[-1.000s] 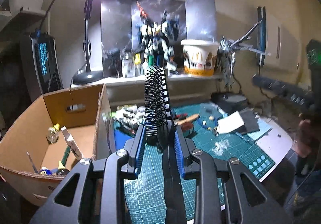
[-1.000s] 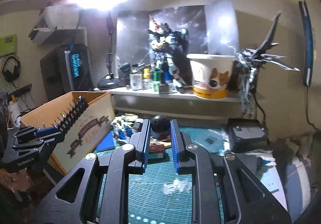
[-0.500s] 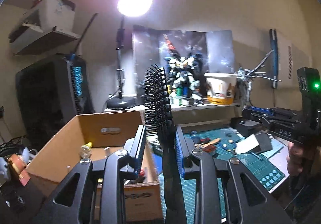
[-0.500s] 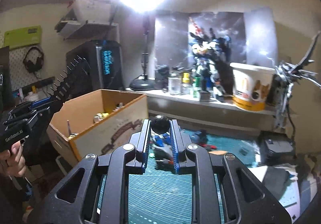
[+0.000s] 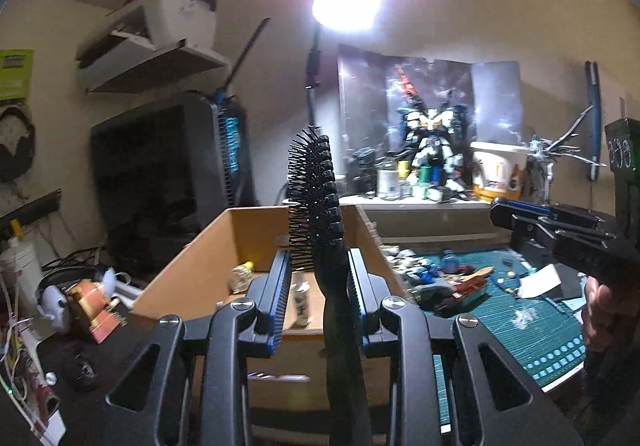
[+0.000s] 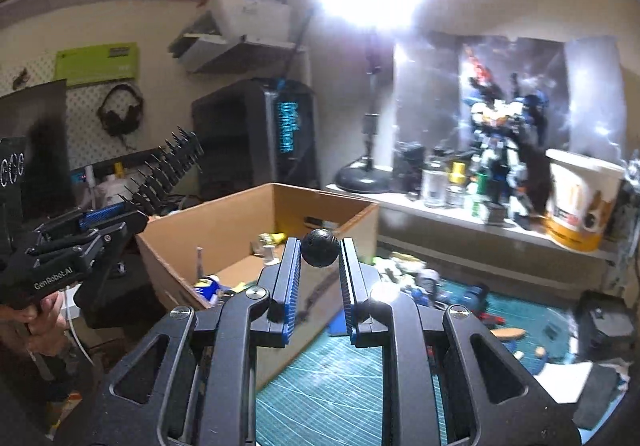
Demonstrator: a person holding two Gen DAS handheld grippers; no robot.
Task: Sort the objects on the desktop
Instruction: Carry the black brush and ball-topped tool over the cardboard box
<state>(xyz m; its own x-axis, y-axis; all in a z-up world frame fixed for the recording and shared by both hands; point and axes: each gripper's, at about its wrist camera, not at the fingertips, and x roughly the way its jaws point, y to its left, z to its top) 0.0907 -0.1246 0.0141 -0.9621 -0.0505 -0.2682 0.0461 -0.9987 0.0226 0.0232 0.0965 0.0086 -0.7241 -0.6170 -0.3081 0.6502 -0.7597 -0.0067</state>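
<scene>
Compared with a second ago, both views have swung left: the cardboard box (image 5: 256,246), which sat at the left edge, now lies straight ahead of the left tool (image 5: 318,274), and the green cutting mat (image 5: 520,310) has slid off to the right. The grips have not changed over that second.

The left tool is clamped on a black hairbrush (image 5: 316,190). The brush stands nearly upright, its handle running down between the blue pads and out of the bottom of the left wrist view, its head rising above the fingertips with the bristles facing left. From the right wrist view the same brush (image 6: 168,166) juts up and to the right from the left tool (image 6: 108,216), which a hand (image 6: 40,320) grips at the left edge, just beside the box's near left corner.

The right tool (image 6: 320,270) is clamped on a small black ball (image 6: 320,247) with a dimpled surface, pinched at the very tips of its pads. The ball hangs in front of the box (image 6: 240,218), above its near right wall, with the mat (image 6: 340,386) below. In the left wrist view the right tool (image 5: 520,214) shows side-on at the right edge over the table.

Small bottles and tubes lie on the box floor.
</scene>
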